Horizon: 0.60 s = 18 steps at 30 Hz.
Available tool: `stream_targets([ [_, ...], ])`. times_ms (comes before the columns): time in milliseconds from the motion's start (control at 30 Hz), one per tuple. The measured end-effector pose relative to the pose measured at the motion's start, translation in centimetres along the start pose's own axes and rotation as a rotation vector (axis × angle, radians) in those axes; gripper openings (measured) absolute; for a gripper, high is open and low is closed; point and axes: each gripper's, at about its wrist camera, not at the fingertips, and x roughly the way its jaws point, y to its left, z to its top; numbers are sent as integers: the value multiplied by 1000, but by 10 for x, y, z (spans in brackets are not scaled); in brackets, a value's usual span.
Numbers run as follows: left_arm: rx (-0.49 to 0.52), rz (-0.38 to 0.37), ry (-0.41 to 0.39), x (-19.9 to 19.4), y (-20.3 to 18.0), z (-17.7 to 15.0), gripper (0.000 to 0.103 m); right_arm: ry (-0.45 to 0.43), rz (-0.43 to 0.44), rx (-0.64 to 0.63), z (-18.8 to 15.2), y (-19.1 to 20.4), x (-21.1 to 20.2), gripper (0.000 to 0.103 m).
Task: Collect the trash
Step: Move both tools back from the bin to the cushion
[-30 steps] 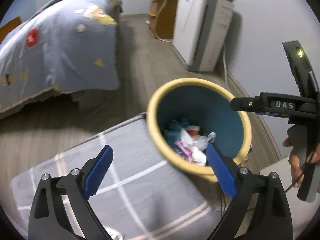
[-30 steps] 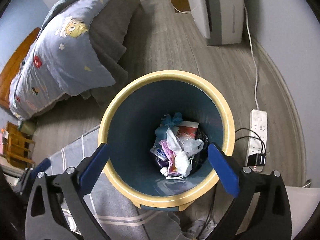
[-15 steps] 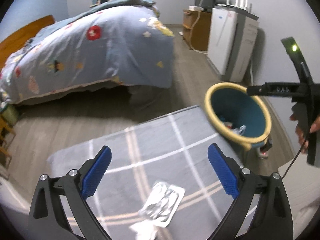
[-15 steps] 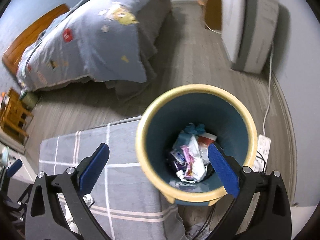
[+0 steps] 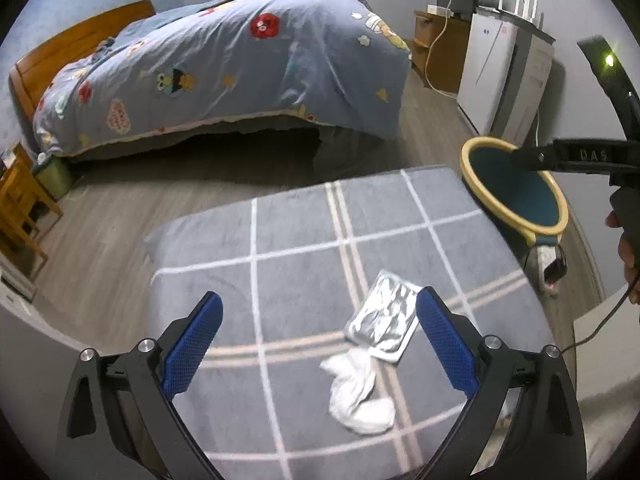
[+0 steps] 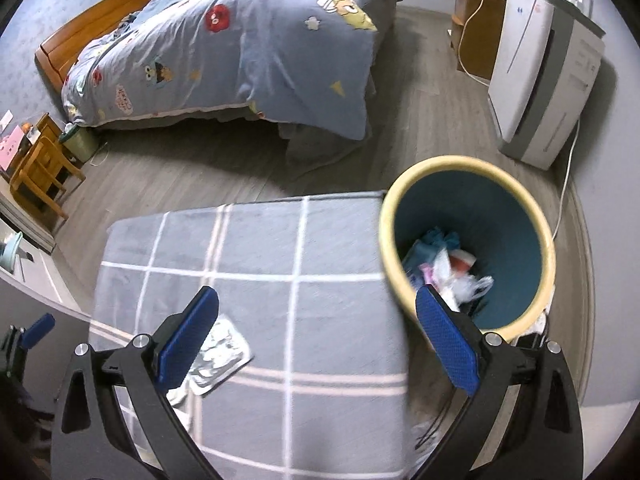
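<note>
A silver blister pack and a crumpled white tissue lie on a grey checked cloth surface. My left gripper hovers open just above and before them, empty. The yellow-rimmed teal trash bin stands at the surface's right edge, with wrappers and plastic inside. My right gripper is open and empty over the surface's right part, beside the bin. The blister pack shows by its left finger. The right gripper's body crosses the bin in the left wrist view.
A bed with a blue cartoon quilt fills the back. A white appliance and wooden cabinet stand along the right wall, with a cable and power strip by the bin. Wooden furniture stands at left.
Both grippers have pulled back and leftwards from the bin over the checked surface. The blister pack and tissue have come into fuller view. Both stay open.
</note>
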Motion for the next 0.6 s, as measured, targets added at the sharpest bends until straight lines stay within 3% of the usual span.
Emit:
stream_targets([
  [167, 24, 8, -5, 0, 5, -16, 96, 3, -11, 24, -19, 25, 3, 97],
  [267, 40, 0, 39, 13, 5, -29, 96, 27, -25, 40, -30, 36, 12, 97],
  [500, -28, -106, 184, 54, 7, -57, 96, 100, -69, 52, -46, 52, 39, 97],
  [600, 2, -118, 233, 66, 1, -65, 96, 121, -85, 44, -50, 57, 47, 97],
])
